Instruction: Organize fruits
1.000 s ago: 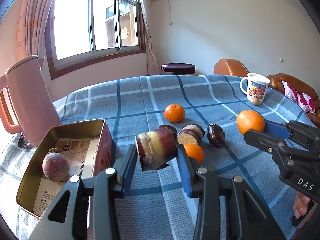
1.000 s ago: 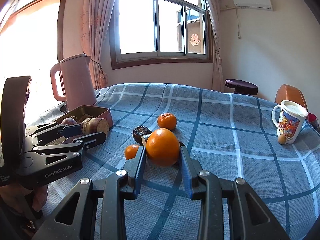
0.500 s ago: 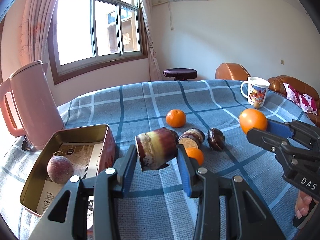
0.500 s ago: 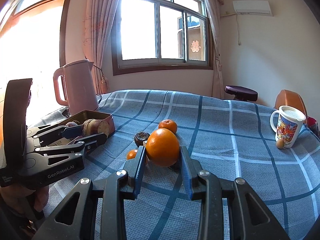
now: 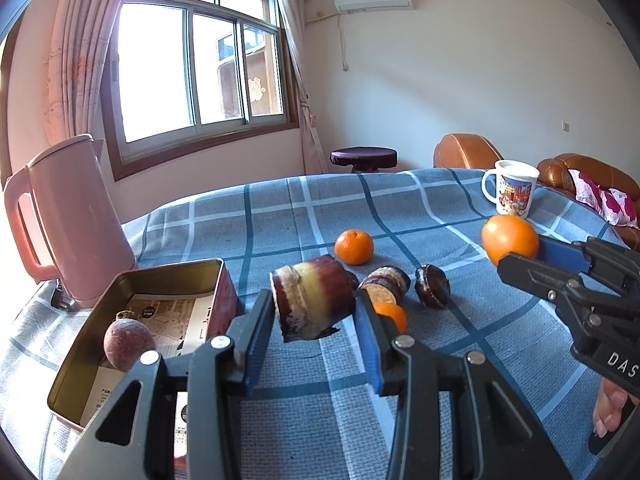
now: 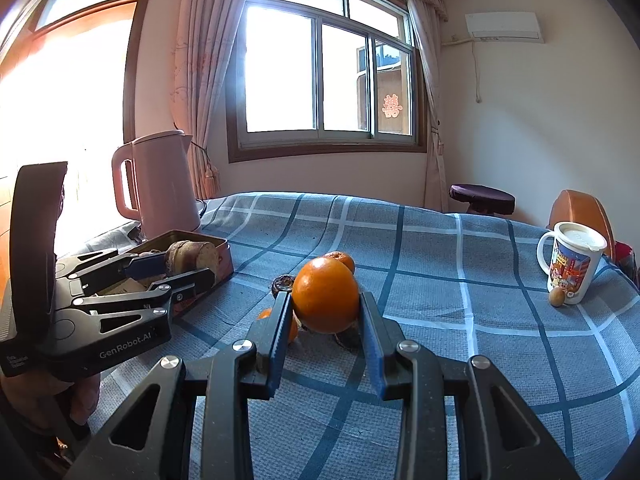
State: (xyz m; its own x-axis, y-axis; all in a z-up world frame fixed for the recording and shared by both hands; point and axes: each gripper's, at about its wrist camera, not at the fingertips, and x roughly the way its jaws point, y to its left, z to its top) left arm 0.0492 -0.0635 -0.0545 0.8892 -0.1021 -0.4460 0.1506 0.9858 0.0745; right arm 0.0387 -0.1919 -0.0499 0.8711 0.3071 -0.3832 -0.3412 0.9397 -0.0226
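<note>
My left gripper [image 5: 316, 312] is shut on a purple and yellow sugarcane chunk [image 5: 312, 300], held above the blue checked cloth just right of an open gold tin [image 5: 176, 276]. A purple passion fruit [image 5: 128, 344] lies in the tin. My right gripper [image 6: 325, 308] is shut on a large orange [image 6: 325, 294], also seen at the right of the left wrist view as the orange [image 5: 510, 238]. On the cloth lie a mandarin [image 5: 354, 246], a second cane piece [image 5: 386, 284], a dark fruit [image 5: 432, 286] and a small orange [image 5: 390, 316] half hidden behind my finger.
A pink kettle [image 5: 68, 216] stands behind the tin at the left. A printed mug [image 5: 512, 192] with a small round nut [image 6: 557, 297] beside it sits at the far right. A stool [image 5: 363, 158] and brown chairs [image 5: 466, 152] stand past the table.
Both grippers tilted up slightly with their loads; the table and fruits sit a little lower in both views. Grips are unchanged.
</note>
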